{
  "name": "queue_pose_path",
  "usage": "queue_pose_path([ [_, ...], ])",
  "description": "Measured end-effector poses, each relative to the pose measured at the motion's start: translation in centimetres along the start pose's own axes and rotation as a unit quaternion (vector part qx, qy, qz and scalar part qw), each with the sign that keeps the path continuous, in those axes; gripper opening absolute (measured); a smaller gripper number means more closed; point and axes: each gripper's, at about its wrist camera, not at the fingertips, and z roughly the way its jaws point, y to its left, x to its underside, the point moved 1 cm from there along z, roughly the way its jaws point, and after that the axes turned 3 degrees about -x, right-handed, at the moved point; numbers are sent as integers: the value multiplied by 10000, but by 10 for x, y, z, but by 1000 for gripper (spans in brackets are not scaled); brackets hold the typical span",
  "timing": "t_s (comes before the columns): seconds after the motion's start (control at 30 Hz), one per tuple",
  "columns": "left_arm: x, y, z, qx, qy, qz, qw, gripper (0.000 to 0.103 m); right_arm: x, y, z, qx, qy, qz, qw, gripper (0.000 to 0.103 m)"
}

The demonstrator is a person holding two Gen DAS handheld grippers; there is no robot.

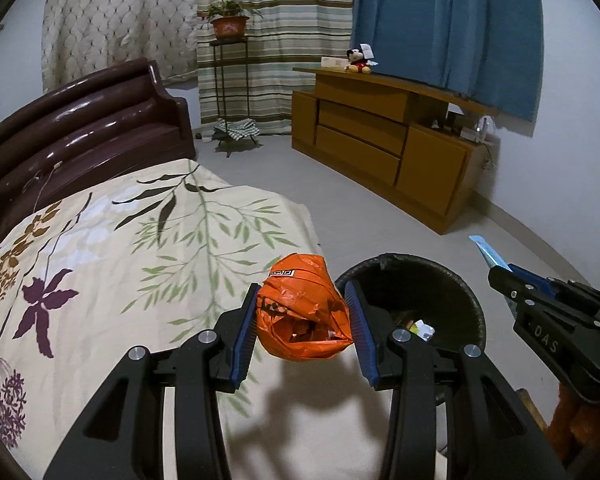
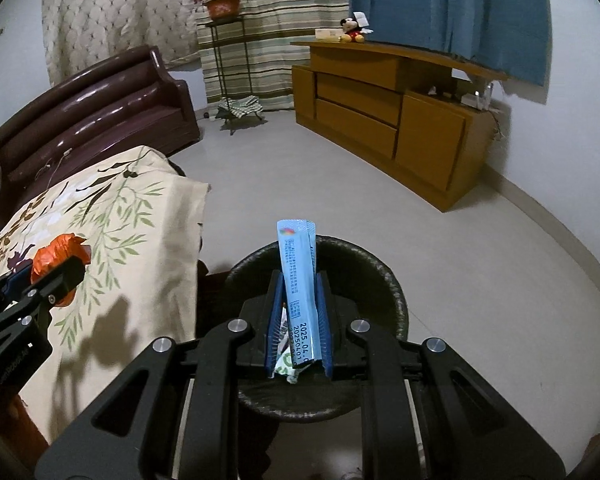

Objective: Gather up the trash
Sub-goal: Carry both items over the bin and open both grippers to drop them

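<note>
My left gripper [image 1: 302, 300] is shut on a crumpled orange plastic bag [image 1: 300, 312] and holds it just above the floral cloth [image 1: 120, 248], near its right edge. The bag also shows in the right wrist view [image 2: 58, 258]. My right gripper [image 2: 299, 280] is shut on a long light-blue sachet [image 2: 298, 276] and holds it upright over the black round trash bin [image 2: 380, 276]. In the left wrist view the bin [image 1: 456, 300] stands right of the cloth with some scraps inside, and the right gripper [image 1: 500, 274] with the sachet [image 1: 484, 252] is beyond its right rim.
A dark red sofa [image 1: 84, 120] stands behind the cloth-covered table. A wooden cabinet [image 1: 380, 140] with a Mickey toy [image 1: 358, 60] is across the grey floor [image 2: 300, 168]. A plant stand [image 1: 230, 80] stands by the curtains.
</note>
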Motion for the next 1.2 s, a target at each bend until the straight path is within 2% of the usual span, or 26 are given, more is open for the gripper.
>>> queue_pose_path([
  [0.53, -8, -31, 32, 92, 121, 229, 9996, 43, -1, -29, 12, 131, 12, 296, 9995, 16],
  [1.07, -13, -48, 59, 64, 212, 340, 9992, 44, -3, -40, 36, 179, 72, 488, 9986, 17],
  [1.2, -13, -50, 65, 105, 336, 379, 9987, 48, -2, -40, 43, 160, 107, 507, 9985, 17],
])
